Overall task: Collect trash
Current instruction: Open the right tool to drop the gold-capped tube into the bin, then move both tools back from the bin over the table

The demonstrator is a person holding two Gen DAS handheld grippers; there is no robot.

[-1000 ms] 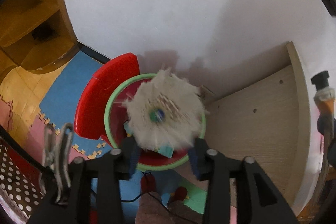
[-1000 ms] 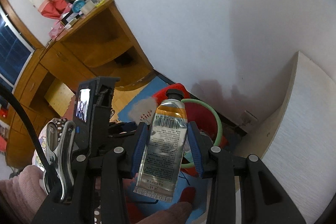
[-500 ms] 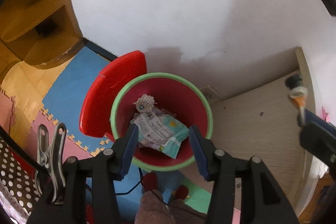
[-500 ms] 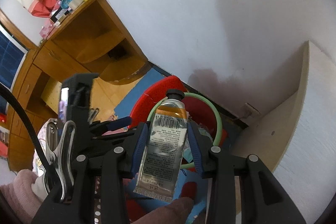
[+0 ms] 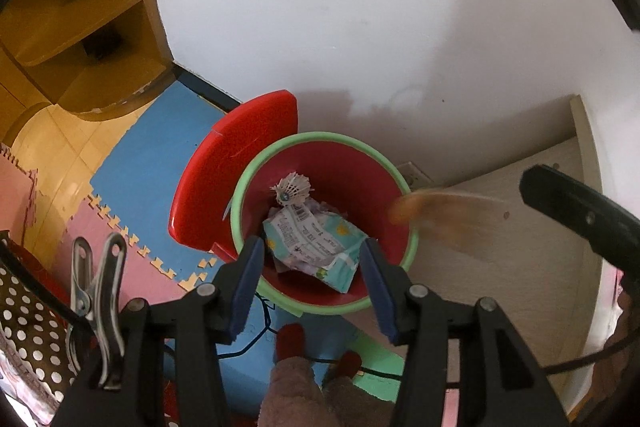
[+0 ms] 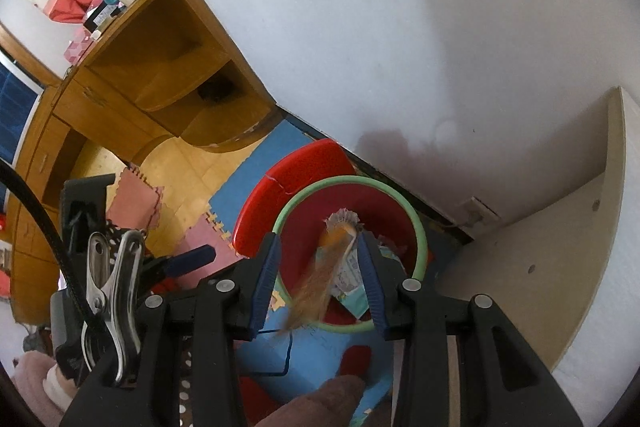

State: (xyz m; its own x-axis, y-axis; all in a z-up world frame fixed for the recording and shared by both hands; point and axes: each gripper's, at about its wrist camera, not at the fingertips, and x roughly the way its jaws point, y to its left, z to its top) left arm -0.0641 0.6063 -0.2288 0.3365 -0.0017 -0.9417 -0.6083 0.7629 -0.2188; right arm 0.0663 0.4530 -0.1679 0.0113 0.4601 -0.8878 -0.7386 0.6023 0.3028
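A red trash bin with a green rim stands on the floor by the wall, its red lid open to the left. Inside lie a white shuttlecock and a teal printed wrapper. My left gripper is open and empty above the bin's near rim. My right gripper is open above the bin. The orange-topped tube is a blurred streak falling between its fingers; it also shows as a blur in the left wrist view.
A pale wood cabinet side stands right of the bin against the white wall. A wooden desk with shelves stands at the left. Blue and pink foam mats cover the floor. A polka-dot bag is at lower left.
The shuttlecock dropped from my left gripper into the bin. My right gripper has opened and the tube is falling toward the bin.
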